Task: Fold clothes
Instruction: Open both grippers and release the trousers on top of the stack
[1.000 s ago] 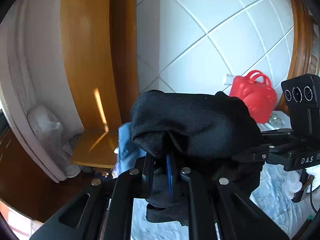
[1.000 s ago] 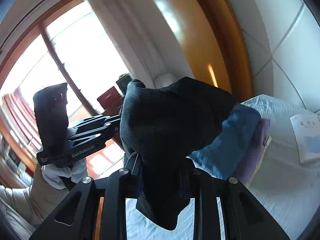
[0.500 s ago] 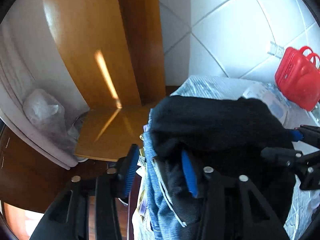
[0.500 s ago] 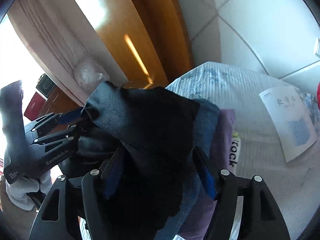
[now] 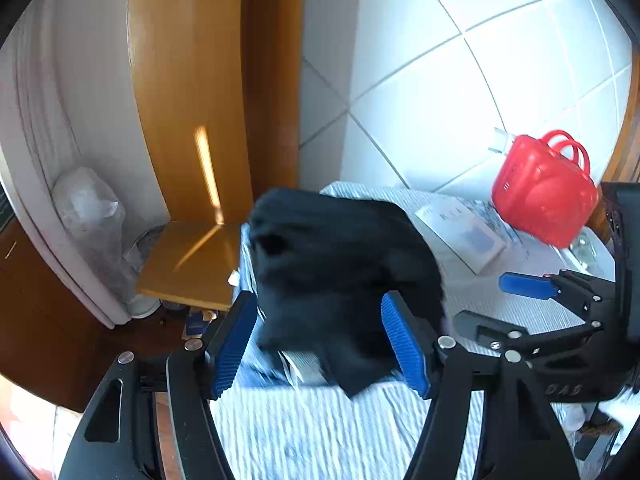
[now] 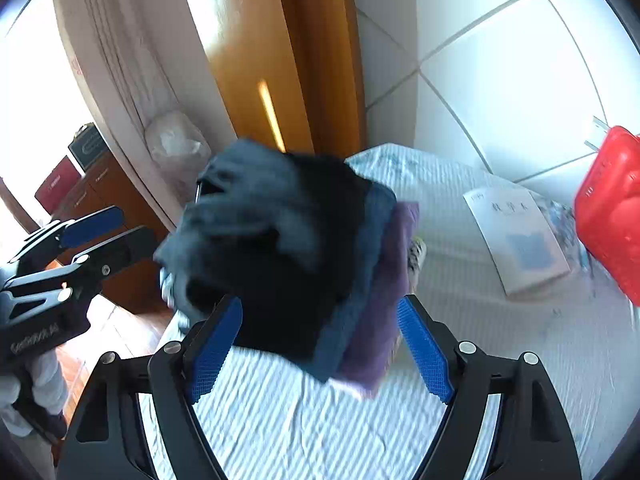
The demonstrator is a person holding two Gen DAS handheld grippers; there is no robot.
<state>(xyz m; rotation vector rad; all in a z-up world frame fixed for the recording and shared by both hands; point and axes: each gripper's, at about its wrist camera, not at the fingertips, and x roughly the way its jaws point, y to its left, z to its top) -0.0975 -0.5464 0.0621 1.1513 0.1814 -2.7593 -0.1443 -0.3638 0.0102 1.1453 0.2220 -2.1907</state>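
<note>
the folded black garment [image 5: 344, 280] sits on top of a stack of folded clothes, a blue piece [image 6: 360, 280] and a purple piece [image 6: 384, 304] under it, at the near-left corner of the striped bedspread [image 6: 280, 420]. the left gripper [image 5: 320, 344] and the right gripper [image 6: 320, 348] are both opening, pads wide and clear of the cloth, holding nothing (the black piece shows between each pair but untouched). to finish this step well, each hand should probably back straight off so no pad snags a fold, then check that the black edges sit square over the blue piece. the stack looks close to the bed's edge, so a nudge inward seems wise.
</note>
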